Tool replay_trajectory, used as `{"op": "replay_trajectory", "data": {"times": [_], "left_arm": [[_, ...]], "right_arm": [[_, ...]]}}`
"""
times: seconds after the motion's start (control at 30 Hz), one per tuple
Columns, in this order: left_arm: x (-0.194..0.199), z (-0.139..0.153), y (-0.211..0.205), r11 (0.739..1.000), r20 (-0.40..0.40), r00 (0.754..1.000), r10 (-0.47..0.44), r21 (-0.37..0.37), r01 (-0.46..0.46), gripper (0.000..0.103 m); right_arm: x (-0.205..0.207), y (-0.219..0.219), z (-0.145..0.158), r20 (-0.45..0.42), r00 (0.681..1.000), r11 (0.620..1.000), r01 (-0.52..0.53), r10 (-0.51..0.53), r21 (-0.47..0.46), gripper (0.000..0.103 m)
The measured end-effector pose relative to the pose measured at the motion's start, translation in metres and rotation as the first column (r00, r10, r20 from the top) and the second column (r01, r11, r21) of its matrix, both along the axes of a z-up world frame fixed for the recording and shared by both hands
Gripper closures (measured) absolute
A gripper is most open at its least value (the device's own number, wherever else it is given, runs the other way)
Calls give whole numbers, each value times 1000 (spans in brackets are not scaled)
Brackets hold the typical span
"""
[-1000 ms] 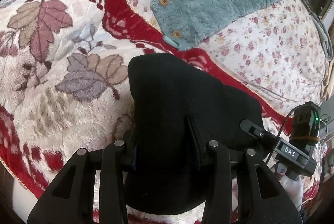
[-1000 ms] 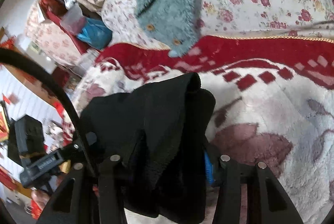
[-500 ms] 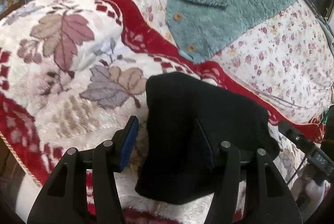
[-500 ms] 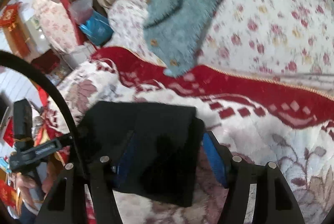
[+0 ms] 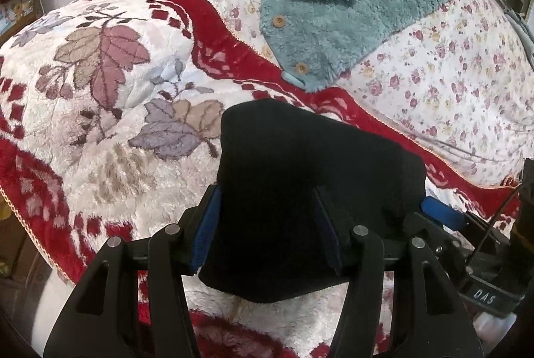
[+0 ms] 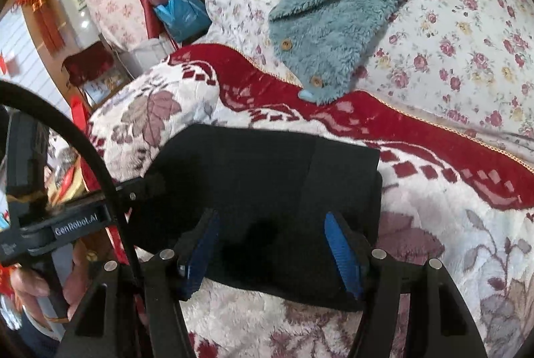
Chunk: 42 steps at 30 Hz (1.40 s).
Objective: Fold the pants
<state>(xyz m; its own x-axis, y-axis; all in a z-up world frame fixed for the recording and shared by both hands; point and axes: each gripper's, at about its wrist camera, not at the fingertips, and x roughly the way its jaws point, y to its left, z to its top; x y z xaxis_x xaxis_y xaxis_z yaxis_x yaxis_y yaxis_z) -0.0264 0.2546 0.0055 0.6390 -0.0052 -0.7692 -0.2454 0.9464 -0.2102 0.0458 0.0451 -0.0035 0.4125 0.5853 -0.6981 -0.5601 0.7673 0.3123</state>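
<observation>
The black pants lie folded into a thick block on the plush leaf-patterned blanket. In the right wrist view the pants lie flat in front of the fingers. My left gripper is open, its blue-padded fingers standing either side of the block's near edge. My right gripper is open too, its blue pads apart over the block's near edge. The other gripper shows at each view's side, the right one at the pants' far corner.
A teal fleece garment with wooden buttons lies on the floral sheet behind the pants. Blue bags and clutter stand past the bed's far left edge. The bed's edge drops off at the left.
Both grippers have opened and let go of the pants. The pants have dropped flat onto the blanket, and both grippers have drawn back a little.
</observation>
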Motion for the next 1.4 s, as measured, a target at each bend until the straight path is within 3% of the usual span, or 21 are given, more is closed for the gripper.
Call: {"op": "replay_trajectory", "data": {"times": [0.17,0.4,0.5,0.6,0.83,1.0,1.4], "left_arm": [[5,-12,-6,1000,-42,999,-2,19,2,47],[4,-15,-10,999,-42,999,8,45,-6,47],[2,-12,-12,999,-47,999,16,50,-13,47],[-5,-7,-15,998,-42,999,22,65,-19,47],[-22,11,-29,995,-1,1000,11,100,-11,47],[-33,26,-46,987,32,999,-1,159,-4,47],[-53,35,-53,987,55,998,22,156,-30,47]], "right_arm": [[-2,4,-12,8,1000,998,-15,15,-62,39],[2,1,-22,4,1000,999,-28,28,-37,36],[3,1,-15,-16,1000,999,-19,18,-37,36],[-2,-9,-1,-25,1000,999,16,-15,32,36],[-24,-20,25,35,999,997,24,-27,75,36],[-35,-25,30,45,999,996,25,-28,81,36],[-57,-33,39,70,997,994,17,-24,108,36]]}}
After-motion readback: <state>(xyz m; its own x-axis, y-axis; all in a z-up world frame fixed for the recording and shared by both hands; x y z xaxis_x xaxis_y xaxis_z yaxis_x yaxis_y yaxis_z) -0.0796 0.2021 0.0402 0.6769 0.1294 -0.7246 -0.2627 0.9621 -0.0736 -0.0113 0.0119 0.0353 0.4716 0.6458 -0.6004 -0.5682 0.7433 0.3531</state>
